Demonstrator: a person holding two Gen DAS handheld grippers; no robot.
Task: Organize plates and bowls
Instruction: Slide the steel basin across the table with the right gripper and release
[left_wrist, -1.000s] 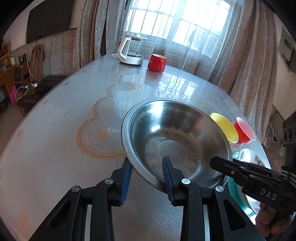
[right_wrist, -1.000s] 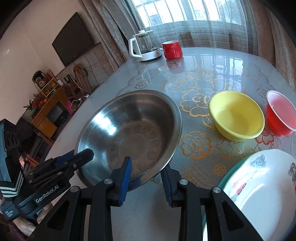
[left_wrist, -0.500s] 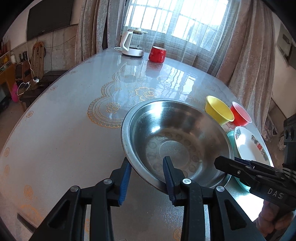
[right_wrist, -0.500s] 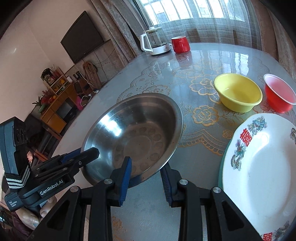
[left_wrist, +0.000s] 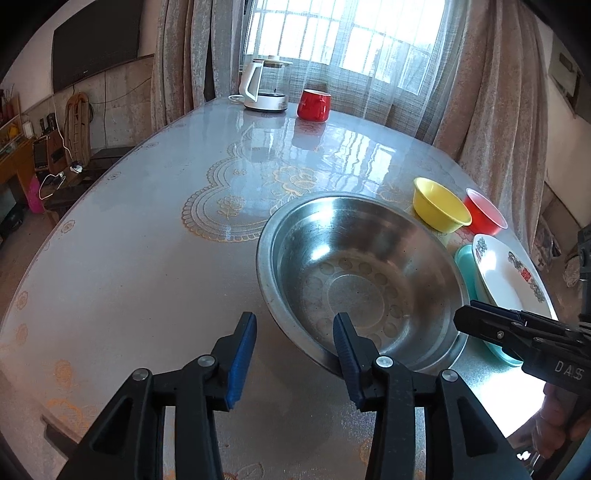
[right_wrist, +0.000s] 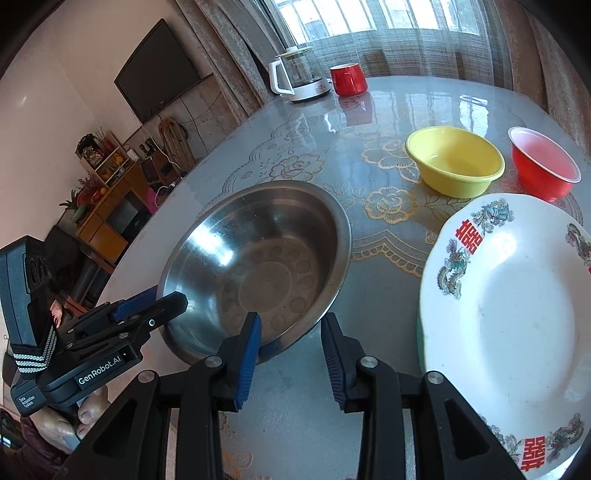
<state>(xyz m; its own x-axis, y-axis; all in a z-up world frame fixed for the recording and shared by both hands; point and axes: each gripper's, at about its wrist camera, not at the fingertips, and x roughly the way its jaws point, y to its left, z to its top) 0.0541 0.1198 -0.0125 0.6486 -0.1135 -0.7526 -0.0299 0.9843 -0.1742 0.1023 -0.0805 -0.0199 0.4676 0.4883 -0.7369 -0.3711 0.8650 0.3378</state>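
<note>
Both claws have just been opening on the rim of the steel bowl (left_wrist: 364, 273); a second ago each one pinched that rim, and the bowl has come nearer the table's near edge, the kettle and mug now further back.

Left wrist view: left claw (left_wrist: 295, 347) is partly open. Its right finger sits inside the steel bowl's near rim, its left finger stands clear outside the rim, gap showing, so no grip. Steel bowl rests flat on the table (left_wrist: 140, 266). Right of the steel bowl: yellow bowl (left_wrist: 439, 205) at its far right, red plastic bowl (left_wrist: 485, 216) just past the yellow one. White patterned plate (left_wrist: 506, 273) lies on a teal plate (left_wrist: 466, 266), just right of the steel bowl. Right claw (left_wrist: 463, 317) comes in from the right at the steel bowl's near-right rim; its opening is not readable here. Far behind the steel bowl: white kettle (left_wrist: 264, 88) and red mug (left_wrist: 314, 105) by the window.

Right wrist view: right claw (right_wrist: 291, 334) is partly open, left finger inside the steel bowl's (right_wrist: 258, 262) near rim, right finger outside and off the metal, rim between them, not clamped. Left claw (right_wrist: 173, 299) reaches the steel bowl's left rim. White patterned plate (right_wrist: 509, 317) is right of the steel bowl, close. Yellow bowl (right_wrist: 454, 160) and red plastic bowl (right_wrist: 541, 166) sit beyond that plate, far right of the steel bowl. Kettle (right_wrist: 299, 75) and red mug (right_wrist: 347, 79) stand far behind the steel bowl.
</note>
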